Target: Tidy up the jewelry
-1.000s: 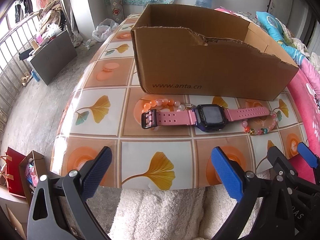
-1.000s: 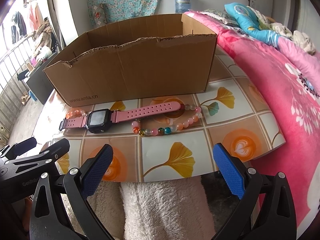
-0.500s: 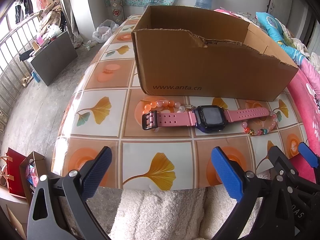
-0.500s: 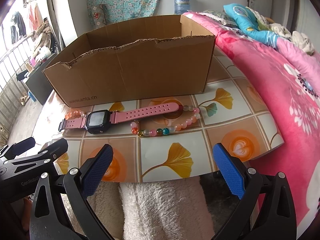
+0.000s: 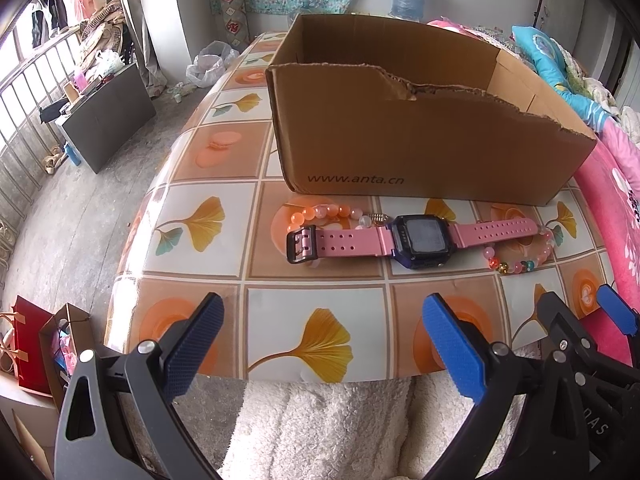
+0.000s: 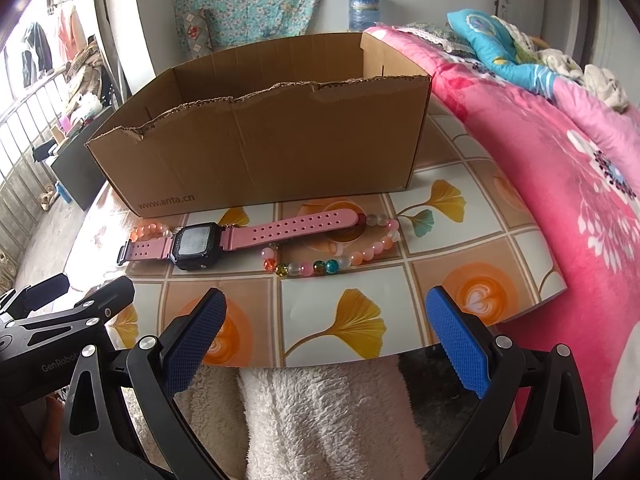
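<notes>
Left wrist view: both hand-held grippers, left (image 5: 320,344) and right (image 6: 326,340), are held apart and empty at the tabletop (image 5: 200,280) edge. The pink watch (image 5: 416,236) is seen overlapping two bead bracelets (image 6: 340,256) before the cardboard box (image 5: 420,148), so a bracelet could be dragged off if the strap is pinched carelessly.

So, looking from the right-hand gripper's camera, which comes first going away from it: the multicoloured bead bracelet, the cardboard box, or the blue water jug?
From the right gripper:
1. Multicoloured bead bracelet, on the table just ahead, slightly right.
2. Cardboard box, behind the bracelet, across the table's middle.
3. Blue water jug, far back by the wall, beyond the box.
</notes>
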